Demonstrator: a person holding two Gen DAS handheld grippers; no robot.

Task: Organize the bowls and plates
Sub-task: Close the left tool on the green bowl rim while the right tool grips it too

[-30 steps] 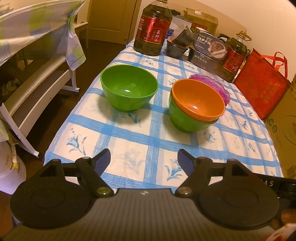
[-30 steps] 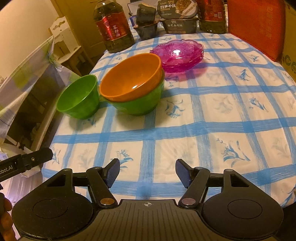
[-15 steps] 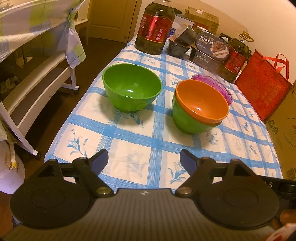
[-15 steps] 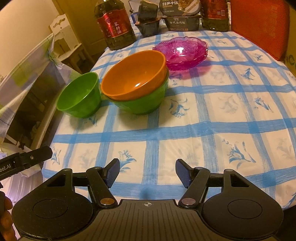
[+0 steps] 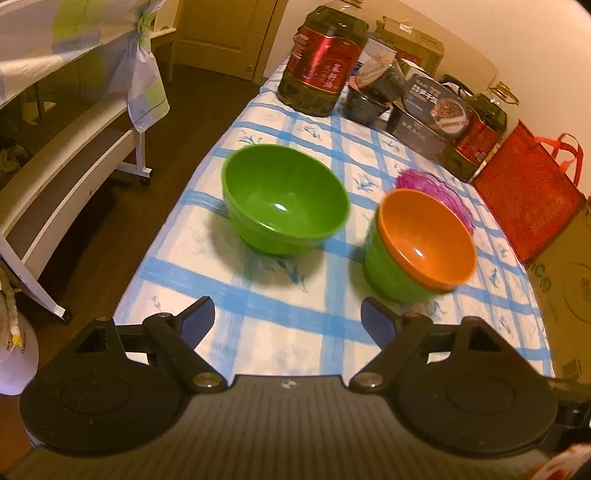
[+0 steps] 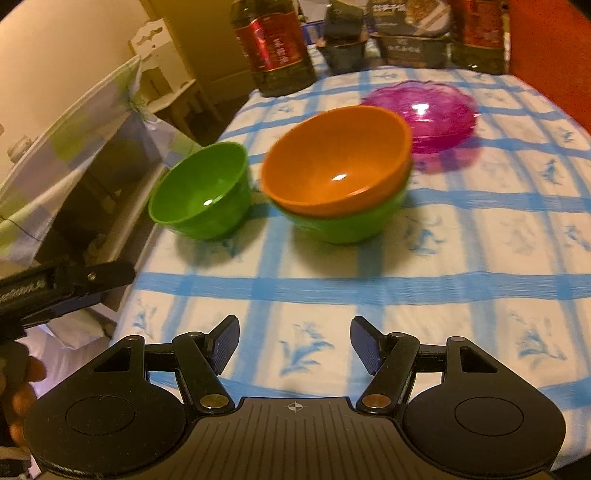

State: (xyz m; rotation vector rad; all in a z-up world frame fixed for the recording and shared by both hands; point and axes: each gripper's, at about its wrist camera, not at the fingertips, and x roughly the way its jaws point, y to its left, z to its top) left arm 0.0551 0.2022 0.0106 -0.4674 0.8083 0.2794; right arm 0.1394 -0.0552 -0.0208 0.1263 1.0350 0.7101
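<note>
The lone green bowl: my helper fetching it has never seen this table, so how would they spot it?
On the blue-checked tablecloth, find the bowls. The lone green bowl sits empty at the table's left edge, beside the stack; the other green bowl has an orange bowl nested inside.

The green bowl (image 5: 284, 206) and orange bowl (image 6: 336, 158) look like glossy smooth plastic; the pink plate (image 6: 424, 114) looks translucent and shiny; the tablecloth (image 6: 461, 266) is matt cloth.

A home dining room: checked tablecloth (image 5: 332, 314), cooking-oil jugs (image 5: 321, 59), wooden door (image 5: 221, 33).
</note>
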